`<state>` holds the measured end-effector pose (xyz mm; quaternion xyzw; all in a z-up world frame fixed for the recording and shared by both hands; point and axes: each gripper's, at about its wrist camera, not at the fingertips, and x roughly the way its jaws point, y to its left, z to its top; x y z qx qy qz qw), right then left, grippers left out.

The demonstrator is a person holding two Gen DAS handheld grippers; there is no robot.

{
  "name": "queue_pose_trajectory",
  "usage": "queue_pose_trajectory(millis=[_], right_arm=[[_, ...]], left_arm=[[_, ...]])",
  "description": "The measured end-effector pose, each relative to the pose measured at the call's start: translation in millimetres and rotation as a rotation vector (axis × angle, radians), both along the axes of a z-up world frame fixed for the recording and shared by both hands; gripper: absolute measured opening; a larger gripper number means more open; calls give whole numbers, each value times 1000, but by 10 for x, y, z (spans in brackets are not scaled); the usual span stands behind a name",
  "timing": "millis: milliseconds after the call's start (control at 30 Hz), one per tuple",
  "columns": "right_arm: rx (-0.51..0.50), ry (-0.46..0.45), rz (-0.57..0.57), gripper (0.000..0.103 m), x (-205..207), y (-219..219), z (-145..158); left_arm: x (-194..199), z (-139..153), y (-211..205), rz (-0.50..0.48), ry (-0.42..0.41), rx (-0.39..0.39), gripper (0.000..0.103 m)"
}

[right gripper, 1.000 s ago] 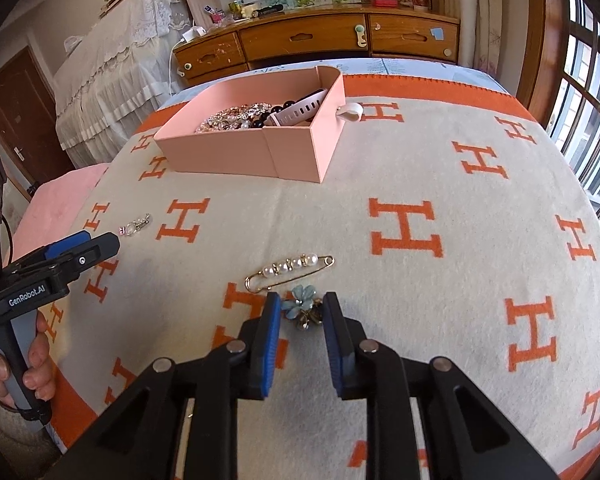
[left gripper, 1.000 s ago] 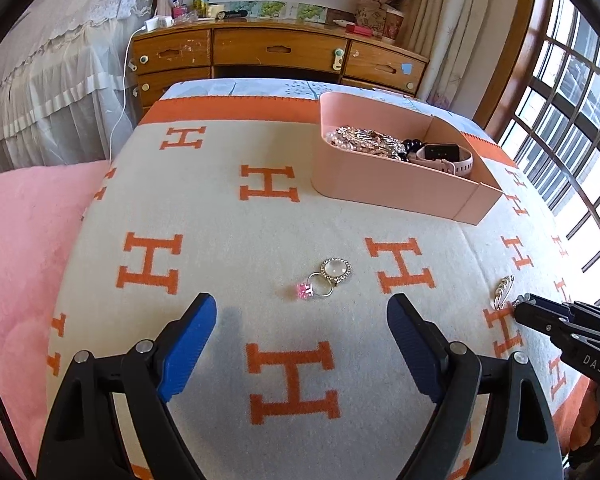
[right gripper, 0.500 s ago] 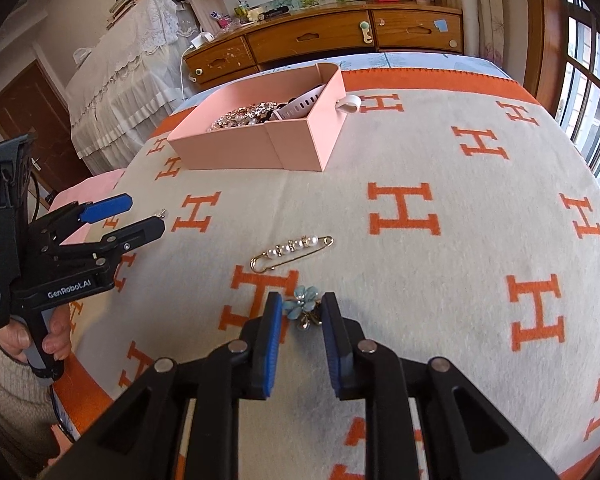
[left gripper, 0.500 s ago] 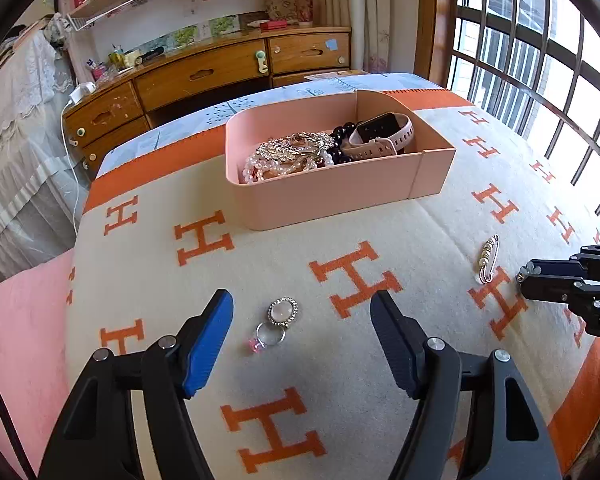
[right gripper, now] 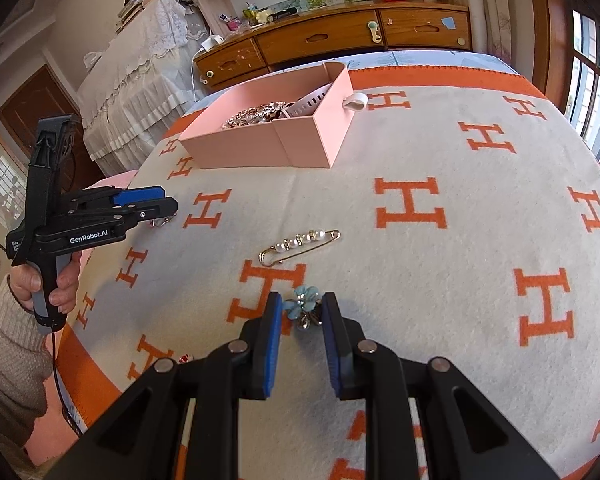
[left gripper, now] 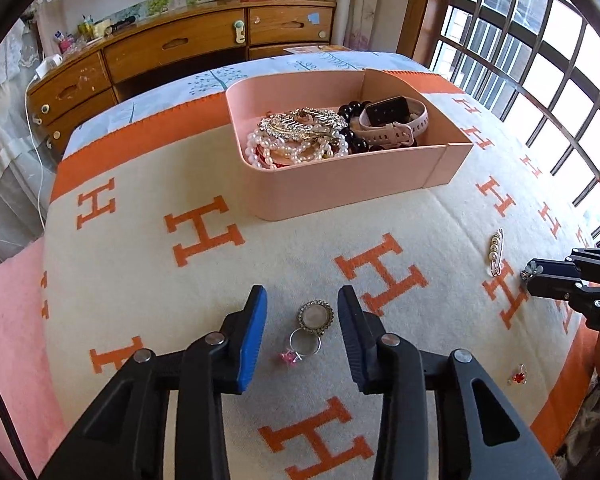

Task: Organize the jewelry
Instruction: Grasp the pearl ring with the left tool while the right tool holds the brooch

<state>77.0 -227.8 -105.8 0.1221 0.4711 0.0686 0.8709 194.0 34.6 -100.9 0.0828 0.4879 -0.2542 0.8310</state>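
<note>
We carry black grippers with blue finger pads (left gripper: 253,338), silver screws, white GenRobot.AI lettering (right gripper: 88,237), a beige knit sleeve (right gripper: 10,364).

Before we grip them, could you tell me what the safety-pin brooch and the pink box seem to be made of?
Safety-pin brooch: shiny gold-toned metal wire, carrying glossy white beads that look like pearls, likely imitation. Pink box: matte, smooth, thin-walled with rounded corners; probably plastic, possibly coated card.

Two rings (left gripper: 310,330) on the blanket (left gripper: 140,280) between the parted left hand-held gripper (left gripper: 302,320) fingers.
</note>
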Motion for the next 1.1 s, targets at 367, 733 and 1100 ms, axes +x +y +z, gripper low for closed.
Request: queue_pose_trajectory(millis=[367, 733, 1100], right_arm=[[106, 18, 0, 18, 9, -65, -4], [373, 42, -108, 18, -24, -483, 23], [344, 34, -100, 18, -8, -414, 48]], left_arm=[[311, 83, 222, 31, 171, -171, 35], [265, -29, -12, -69, 207, -50, 35], [53, -43, -120, -104, 123, 87, 15]])
